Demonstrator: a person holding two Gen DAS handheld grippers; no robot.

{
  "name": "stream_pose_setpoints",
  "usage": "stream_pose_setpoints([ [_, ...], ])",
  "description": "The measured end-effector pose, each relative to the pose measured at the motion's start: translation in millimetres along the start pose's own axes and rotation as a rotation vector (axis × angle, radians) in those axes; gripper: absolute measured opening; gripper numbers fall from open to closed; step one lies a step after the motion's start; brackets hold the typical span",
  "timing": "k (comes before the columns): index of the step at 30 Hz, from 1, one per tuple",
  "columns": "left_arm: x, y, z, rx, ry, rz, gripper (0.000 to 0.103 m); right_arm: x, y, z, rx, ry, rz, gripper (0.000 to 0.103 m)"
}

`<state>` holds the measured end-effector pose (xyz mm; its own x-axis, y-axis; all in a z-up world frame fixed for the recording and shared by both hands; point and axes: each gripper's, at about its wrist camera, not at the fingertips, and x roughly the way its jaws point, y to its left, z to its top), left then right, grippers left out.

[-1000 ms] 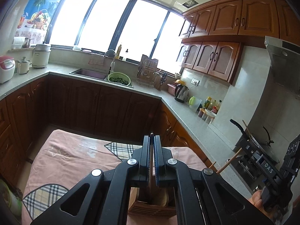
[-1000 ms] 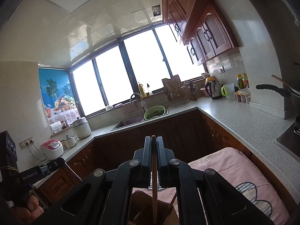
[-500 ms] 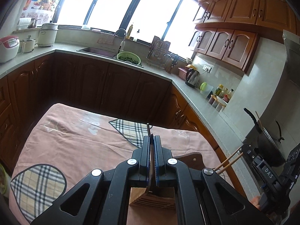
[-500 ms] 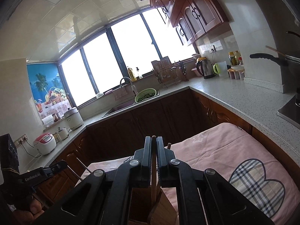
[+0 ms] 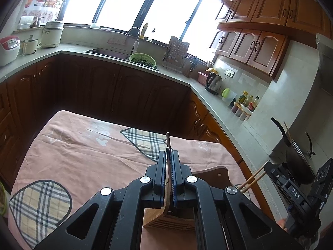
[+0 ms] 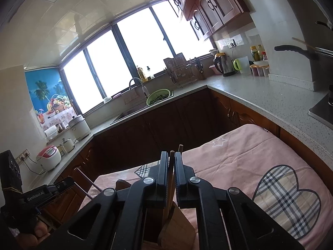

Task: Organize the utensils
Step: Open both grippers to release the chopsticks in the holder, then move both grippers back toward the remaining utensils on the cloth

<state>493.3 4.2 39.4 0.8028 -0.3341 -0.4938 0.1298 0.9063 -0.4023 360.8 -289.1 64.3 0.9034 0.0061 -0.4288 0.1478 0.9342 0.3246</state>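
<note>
My left gripper (image 5: 169, 153) is shut on a pair of dark chopsticks (image 5: 168, 143) whose tips stick out past the jaws. It hangs over a wooden utensil holder (image 5: 164, 218) on the pink tablecloth (image 5: 83, 150). My right gripper (image 6: 171, 156) is shut on a pair of wooden chopsticks (image 6: 172, 173) that run down into the same wooden holder (image 6: 177, 227). The right gripper also shows at the right edge of the left wrist view (image 5: 268, 169), with light wooden chopsticks (image 5: 252, 179). The left gripper shows at the left edge of the right wrist view (image 6: 68, 182).
The table carries plaid heart patches (image 5: 39, 206) (image 6: 287, 200). Dark wooden cabinets and a grey counter (image 6: 270, 100) wrap around it, with a sink, a green colander (image 5: 142, 59), a kettle (image 5: 213, 81) and a wok (image 5: 297, 158) on the stove.
Both grippers have tilted downward toward the table and holder. The chopstick tips now stick out past both jaws. Both stay shut.
</note>
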Motion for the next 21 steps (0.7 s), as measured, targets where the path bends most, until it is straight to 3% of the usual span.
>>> stream_pose_setpoints([
  [2, -0.2, 0.6, -1.9, -0.002, 0.009, -0.002, 0.006, -0.3, -0.8, 0.3, 0.006, 0.006, 0.009, 0.011],
  [3, -0.1, 1.4, -1.2, -0.003, 0.011, 0.001, 0.014, -1.3, -0.9, 0.6, 0.008, 0.007, 0.012, 0.012],
  [5, -2.4, 3.0, -1.0, -0.01, 0.008, 0.005, 0.025, -4.5, -1.2, 1.6, 0.012, 0.004, 0.015, 0.027],
  [7, -5.4, 2.8, -1.3, -0.01, 0.003, 0.013, 0.027, -9.4, -0.9, 2.4, 0.012, -0.008, 0.017, 0.041],
  [10, -10.1, 3.4, -2.1, -0.013, 0.005, 0.015, 0.033, -16.7, 0.0, 4.3, 0.009, -0.027, 0.013, 0.042],
  [12, -14.9, 3.7, -4.2, -0.013, 0.002, 0.019, 0.045, -20.3, -1.7, 6.1, 0.02, -0.032, 0.013, 0.044],
  [14, -20.7, 3.7, -7.1, -0.011, -0.004, 0.023, 0.054, -24.3, -4.5, 7.0, 0.033, -0.042, 0.021, 0.067],
  [16, -26.6, 3.3, -10.5, -0.01, -0.006, 0.028, 0.061, -29.4, -5.1, 6.0, 0.03, -0.056, 0.023, 0.075],
  [18, -32.3, 3.7, -14.3, -0.014, -0.008, 0.032, 0.073, -33.1, -4.5, 4.2, 0.023, -0.056, 0.027, 0.08],
  [21, -40.0, 3.3, -19.4, -0.017, -0.003, 0.034, 0.076, -36.4, -3.9, 1.3, 0.021, -0.043, 0.041, 0.088],
])
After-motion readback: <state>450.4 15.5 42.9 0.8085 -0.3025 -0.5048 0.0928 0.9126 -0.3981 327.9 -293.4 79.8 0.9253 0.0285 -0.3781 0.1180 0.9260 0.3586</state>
